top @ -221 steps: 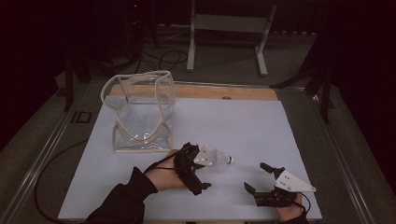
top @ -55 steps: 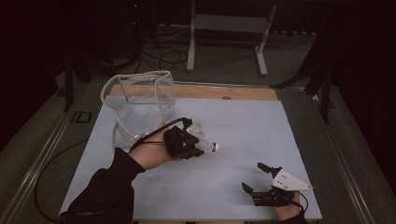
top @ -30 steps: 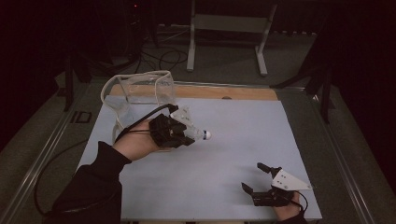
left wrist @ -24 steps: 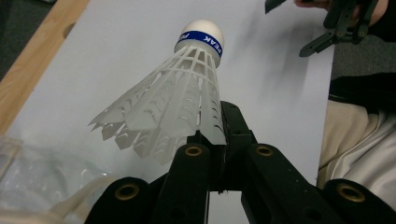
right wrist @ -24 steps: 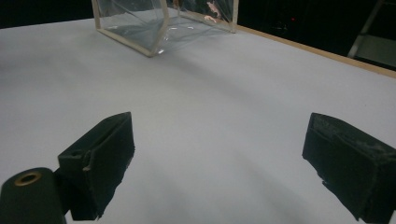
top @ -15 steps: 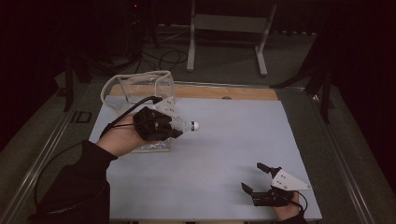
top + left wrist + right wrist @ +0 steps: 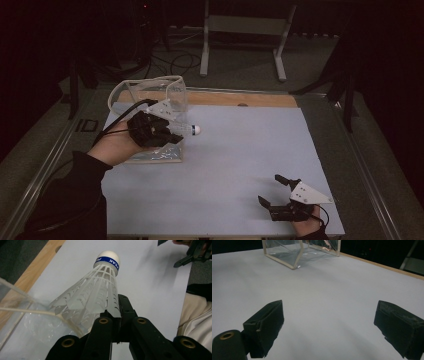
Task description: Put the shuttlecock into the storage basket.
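Note:
A white plastic shuttlecock (image 7: 189, 130) with a blue band round its cork (image 7: 100, 290) is clamped by its skirt in my left gripper (image 7: 167, 134) (image 7: 117, 315). It hangs in the air at the right front edge of a clear plastic bag (image 7: 150, 95), cork pointing right over the table. The bag's rim (image 7: 30, 311) runs just under the shuttlecock's skirt. My right gripper (image 7: 274, 191) (image 7: 329, 325) rests low at the table's near right corner, jaws wide apart with nothing between them.
The white table top (image 7: 240, 150) has a wooden strip (image 7: 240, 99) along its far edge. A metal stand (image 7: 245, 30) and cables lie on the floor beyond. The bag (image 7: 297, 252) stands upright at the table's far left.
My left gripper has carried the shuttlecock from the table's middle back and left, up to the bag's edge. The right gripper has stayed put.

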A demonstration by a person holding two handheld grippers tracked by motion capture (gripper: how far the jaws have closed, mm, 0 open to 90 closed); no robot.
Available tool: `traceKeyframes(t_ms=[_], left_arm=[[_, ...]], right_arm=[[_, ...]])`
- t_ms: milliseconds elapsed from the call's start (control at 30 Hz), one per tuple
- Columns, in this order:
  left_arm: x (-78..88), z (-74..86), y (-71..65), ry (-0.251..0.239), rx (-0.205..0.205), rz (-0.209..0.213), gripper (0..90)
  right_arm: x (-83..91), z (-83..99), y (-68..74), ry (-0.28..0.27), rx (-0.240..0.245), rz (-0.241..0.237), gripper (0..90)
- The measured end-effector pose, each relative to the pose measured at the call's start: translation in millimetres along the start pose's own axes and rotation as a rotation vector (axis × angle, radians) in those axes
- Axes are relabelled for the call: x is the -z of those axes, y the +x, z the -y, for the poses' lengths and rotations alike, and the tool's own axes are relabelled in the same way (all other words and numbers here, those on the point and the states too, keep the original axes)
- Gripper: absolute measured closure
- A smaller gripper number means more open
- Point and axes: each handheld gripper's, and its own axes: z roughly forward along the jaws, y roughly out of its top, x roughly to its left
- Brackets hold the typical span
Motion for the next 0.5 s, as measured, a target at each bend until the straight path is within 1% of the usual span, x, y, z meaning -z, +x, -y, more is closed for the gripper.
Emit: traceKeyframes(t_ms=[67, 300, 500], left_arm=[[3.0, 2.0, 1.4, 0.000, 0.004, -0.014, 90.0], [12.8, 9.6, 7.9, 0.006, 0.023, -0.030, 90.0], [18.5, 19.3, 14.0, 0.000, 0.053, -0.054, 90.0]], right_arm=[[-0.2, 0.1, 0.1, 0.002, 0.001, -0.002, 8.9], [-0.2, 0.3, -0.2, 0.001, 0.000, -0.002, 8.9], [0.1, 0.0, 0.1, 0.001, 0.000, -0.001, 8.9]])
